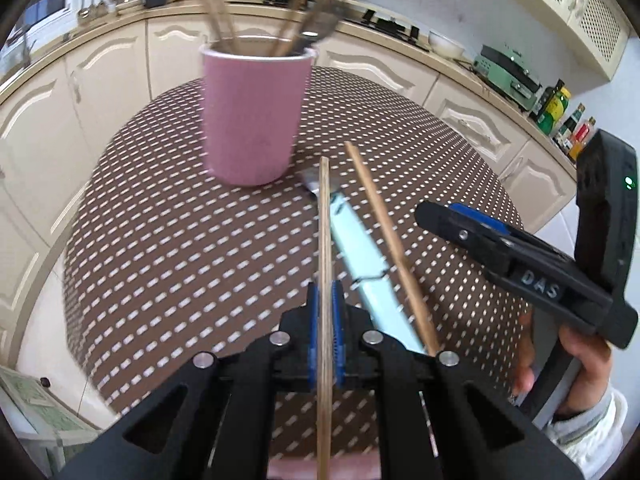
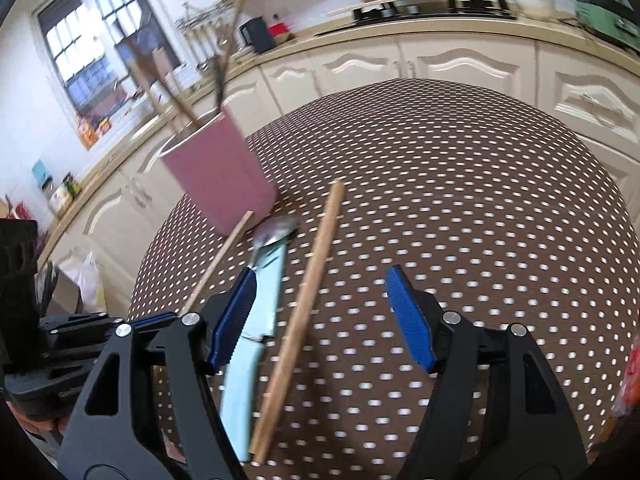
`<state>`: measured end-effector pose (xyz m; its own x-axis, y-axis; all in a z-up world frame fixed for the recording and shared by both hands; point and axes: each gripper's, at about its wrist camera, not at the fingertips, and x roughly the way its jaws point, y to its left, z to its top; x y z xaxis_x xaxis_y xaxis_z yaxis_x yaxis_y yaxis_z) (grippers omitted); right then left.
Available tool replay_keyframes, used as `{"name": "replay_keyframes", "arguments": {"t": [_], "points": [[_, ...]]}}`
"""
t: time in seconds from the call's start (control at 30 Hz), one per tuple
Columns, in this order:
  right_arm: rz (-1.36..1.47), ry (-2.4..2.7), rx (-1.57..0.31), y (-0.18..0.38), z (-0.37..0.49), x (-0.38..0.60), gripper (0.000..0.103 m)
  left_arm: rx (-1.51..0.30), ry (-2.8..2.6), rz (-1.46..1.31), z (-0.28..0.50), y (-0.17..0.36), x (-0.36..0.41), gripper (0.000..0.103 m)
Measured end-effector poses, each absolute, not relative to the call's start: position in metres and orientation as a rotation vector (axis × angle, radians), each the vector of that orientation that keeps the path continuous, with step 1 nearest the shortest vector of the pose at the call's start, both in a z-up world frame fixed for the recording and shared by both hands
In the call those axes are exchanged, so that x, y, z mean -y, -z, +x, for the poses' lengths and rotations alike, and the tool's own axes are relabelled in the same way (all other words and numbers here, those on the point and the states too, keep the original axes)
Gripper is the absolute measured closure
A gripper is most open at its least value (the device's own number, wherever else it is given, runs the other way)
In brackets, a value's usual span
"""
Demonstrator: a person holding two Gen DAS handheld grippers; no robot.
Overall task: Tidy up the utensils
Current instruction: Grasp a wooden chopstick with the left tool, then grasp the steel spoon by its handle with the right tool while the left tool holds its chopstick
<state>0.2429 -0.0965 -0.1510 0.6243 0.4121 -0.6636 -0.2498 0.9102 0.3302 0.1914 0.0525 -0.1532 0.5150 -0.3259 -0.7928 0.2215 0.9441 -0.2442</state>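
A pink cup (image 1: 254, 116) holding several wooden utensils stands on the round dotted table (image 1: 160, 232); it also shows in the right wrist view (image 2: 220, 176). My left gripper (image 1: 325, 300) is shut on a wooden chopstick (image 1: 325, 240) that points toward the cup. A second chopstick (image 1: 384, 240) and a spoon with a light blue handle (image 1: 360, 248) lie on the table just right of it. My right gripper (image 2: 320, 316) is open, low over that chopstick (image 2: 304, 312) and the spoon (image 2: 256, 320). The right gripper also shows in the left wrist view (image 1: 432, 216).
Cream kitchen cabinets (image 1: 100, 76) and a countertop curve around behind the table. Bottles (image 1: 560, 112) and a green appliance (image 1: 508, 72) stand on the counter at right. A stove (image 2: 432, 6) and a black kettle (image 2: 258, 34) are at the back.
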Motion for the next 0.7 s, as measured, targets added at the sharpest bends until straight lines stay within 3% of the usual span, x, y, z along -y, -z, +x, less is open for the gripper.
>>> {"name": "replay_keyframes", "arguments": {"t": [0.33,0.5,0.67,0.7], "points": [[0.082,-0.414,-0.932,0.153,0.269,0.029,0.036,-0.926,0.219,-0.199,0.167,0.155,-0.123,0.097],[-0.002,-0.393,-0.98,0.154,0.293,-0.005,0.06,-0.902,0.138,-0.27,0.182,0.154,-0.15,0.097],[-0.061,-0.361,-1.006,0.156,0.309,-0.022,0.07,-0.88,0.125,-0.287,0.201,0.152,-0.155,0.097],[-0.068,-0.361,-1.01,0.157,0.311,-0.025,0.076,-0.877,0.115,-0.288,0.206,0.152,-0.154,0.097]]}}
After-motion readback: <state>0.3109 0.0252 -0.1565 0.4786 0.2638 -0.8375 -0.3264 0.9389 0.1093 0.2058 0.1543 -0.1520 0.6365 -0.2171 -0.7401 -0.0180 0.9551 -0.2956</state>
